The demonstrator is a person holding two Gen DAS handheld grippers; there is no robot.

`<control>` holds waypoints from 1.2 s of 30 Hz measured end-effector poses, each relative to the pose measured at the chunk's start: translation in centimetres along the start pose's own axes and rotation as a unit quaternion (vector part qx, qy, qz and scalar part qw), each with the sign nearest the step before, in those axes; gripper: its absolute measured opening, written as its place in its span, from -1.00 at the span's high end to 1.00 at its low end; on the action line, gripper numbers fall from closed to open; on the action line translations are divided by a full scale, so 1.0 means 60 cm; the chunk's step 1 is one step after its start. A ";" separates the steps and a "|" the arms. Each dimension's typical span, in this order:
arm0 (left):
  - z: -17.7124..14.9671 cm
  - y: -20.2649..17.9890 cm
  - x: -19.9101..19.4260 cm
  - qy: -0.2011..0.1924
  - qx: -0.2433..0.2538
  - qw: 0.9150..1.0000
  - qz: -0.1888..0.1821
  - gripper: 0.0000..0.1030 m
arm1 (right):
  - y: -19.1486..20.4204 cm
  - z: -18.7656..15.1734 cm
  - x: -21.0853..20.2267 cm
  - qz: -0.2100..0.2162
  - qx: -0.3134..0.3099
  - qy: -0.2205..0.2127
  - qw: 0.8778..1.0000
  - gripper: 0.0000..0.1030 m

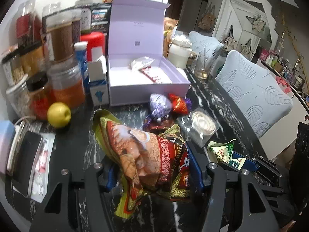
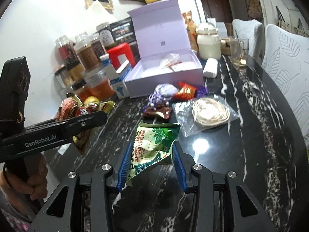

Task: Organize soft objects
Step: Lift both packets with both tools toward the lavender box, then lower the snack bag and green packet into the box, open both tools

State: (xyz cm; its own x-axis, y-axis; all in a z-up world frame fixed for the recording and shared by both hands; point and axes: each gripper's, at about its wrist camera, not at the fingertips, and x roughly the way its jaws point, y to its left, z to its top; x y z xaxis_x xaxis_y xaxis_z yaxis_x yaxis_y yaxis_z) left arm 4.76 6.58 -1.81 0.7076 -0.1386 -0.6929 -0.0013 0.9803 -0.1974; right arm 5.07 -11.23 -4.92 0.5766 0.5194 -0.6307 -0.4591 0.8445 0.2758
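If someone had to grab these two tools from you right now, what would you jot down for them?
Left hand-held gripper: shut on the red-gold snack bag, lifted off the table.
Right hand-held gripper: around the green packet; whether it is gripping is unclear.
Lavender box: open at the back of the black marble table, with a small white pouch and a card already inside.
Still on the table before the box: purple sachet, red packet, brown wrapper, bagged cord coil.
Likely next: put both bags in the box, then the rest.
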 end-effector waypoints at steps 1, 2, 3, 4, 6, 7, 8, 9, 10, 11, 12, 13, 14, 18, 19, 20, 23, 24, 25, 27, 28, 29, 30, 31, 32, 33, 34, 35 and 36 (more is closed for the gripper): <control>0.005 -0.004 -0.001 -0.004 0.002 1.000 -0.001 -0.16 | -0.002 0.004 -0.004 0.000 0.000 -0.004 1.000 0.20; 0.012 -0.008 -0.002 -0.008 0.006 1.000 -0.003 -0.16 | -0.003 0.009 -0.006 -0.001 0.000 -0.007 1.000 0.20; 0.017 -0.010 -0.002 -0.010 0.008 1.000 -0.003 -0.16 | -0.004 0.014 -0.008 -0.002 0.000 -0.011 1.000 0.20; 0.024 -0.014 -0.001 -0.013 0.011 1.000 -0.004 -0.16 | -0.006 0.018 -0.011 -0.001 0.000 -0.015 1.000 0.20; 0.038 -0.018 0.000 -0.018 0.014 1.000 -0.007 -0.16 | -0.008 0.029 -0.014 0.001 -0.002 -0.022 1.000 0.20; 0.048 -0.020 0.001 -0.022 0.016 1.000 -0.009 -0.16 | -0.009 0.035 -0.016 0.001 -0.004 -0.025 1.000 0.20; 0.053 -0.022 0.000 -0.025 0.017 0.999 -0.010 -0.16 | -0.011 0.041 -0.017 0.001 -0.006 -0.028 1.000 0.20; 0.061 -0.026 -0.001 -0.030 0.021 0.999 -0.012 -0.16 | -0.012 0.050 -0.019 0.001 -0.008 -0.032 0.999 0.20; 0.072 -0.030 -0.001 -0.036 0.026 0.999 -0.013 -0.16 | -0.014 0.058 -0.021 0.000 -0.009 -0.036 0.999 0.20; 0.079 -0.032 -0.001 -0.041 0.031 0.999 -0.014 -0.16 | -0.015 0.069 -0.022 -0.001 -0.013 -0.039 0.999 0.20; 0.088 -0.034 0.000 -0.046 0.034 0.998 -0.015 -0.16 | -0.015 0.080 -0.023 -0.003 -0.019 -0.043 0.999 0.20; 0.096 -0.037 0.001 -0.051 0.037 0.998 -0.015 -0.16 | -0.016 0.088 -0.023 -0.005 -0.024 -0.046 0.999 0.20; 0.106 -0.039 0.002 -0.057 0.041 0.997 -0.013 -0.16 | -0.016 0.099 -0.022 -0.008 -0.030 -0.050 0.998 0.20; 0.138 -0.047 0.012 -0.071 0.056 0.996 -0.006 -0.16 | -0.021 0.145 -0.016 -0.009 -0.050 -0.061 0.997 0.20; 0.145 -0.048 0.015 -0.074 0.058 0.996 -0.004 -0.16 | -0.022 0.156 -0.013 -0.010 -0.056 -0.062 0.996 0.20; 0.155 -0.049 0.018 -0.077 0.058 0.995 -0.004 -0.16 | -0.023 0.168 -0.008 -0.014 -0.061 -0.062 0.996 0.20; 0.184 -0.048 0.026 -0.087 0.056 0.995 -0.002 -0.16 | -0.027 0.195 -0.001 -0.016 -0.070 -0.065 0.995 0.20; 0.194 -0.048 0.029 -0.092 0.057 0.994 0.000 -0.16 | -0.029 0.204 0.002 -0.012 -0.070 -0.068 0.995 0.20; 0.202 -0.049 0.031 -0.095 0.057 0.994 0.002 -0.16 | -0.032 0.213 0.005 -0.008 -0.070 -0.070 0.995 0.20; 0.221 -0.048 0.037 -0.104 0.056 0.993 0.008 -0.16 | -0.036 0.231 0.011 -0.006 -0.070 -0.075 0.995 0.20; 0.230 -0.047 0.040 -0.108 0.055 0.993 0.009 -0.16 | -0.037 0.238 0.013 -0.005 -0.071 -0.077 0.995 0.20; 0.240 -0.046 0.044 -0.110 0.056 0.992 0.009 -0.16 | -0.038 0.246 0.016 -0.003 -0.072 -0.079 0.994 0.20; 0.249 -0.045 0.048 -0.113 0.056 0.992 0.010 -0.16 | -0.039 0.256 0.020 -0.001 -0.073 -0.082 0.994 0.20; 0.257 -0.043 0.051 -0.117 0.055 0.992 0.011 -0.16 | -0.039 0.264 0.022 0.003 -0.074 -0.084 0.994 0.20; 0.265 -0.042 0.055 -0.120 0.056 0.991 0.012 -0.16 | -0.040 0.274 0.025 0.005 -0.075 -0.086 0.993 0.20; 0.274 -0.039 0.059 -0.123 0.055 0.991 0.013 -0.16 | -0.040 0.285 0.030 0.006 -0.078 -0.090 0.993 0.20; 0.284 -0.036 0.064 -0.126 0.055 0.990 0.014 -0.16 | -0.040 0.292 0.032 0.004 -0.082 -0.093 0.992 0.20; 0.289 -0.035 0.067 -0.128 0.054 0.990 0.014 -0.16 | -0.040 0.301 0.036 0.002 -0.086 -0.096 0.992 0.20; 0.297 -0.031 0.073 -0.130 0.052 0.990 0.015 -0.16 | -0.042 0.310 0.041 -0.002 -0.089 -0.099 0.991 0.20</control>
State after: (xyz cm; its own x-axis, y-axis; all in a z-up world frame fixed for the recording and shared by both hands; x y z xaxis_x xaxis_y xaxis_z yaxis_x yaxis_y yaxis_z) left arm 20.44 6.63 7.90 0.8659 -0.0821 -0.4935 0.0390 0.9945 -0.0970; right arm 20.20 -9.64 6.34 0.6916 0.5469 -0.4718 -0.5588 0.8190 0.1302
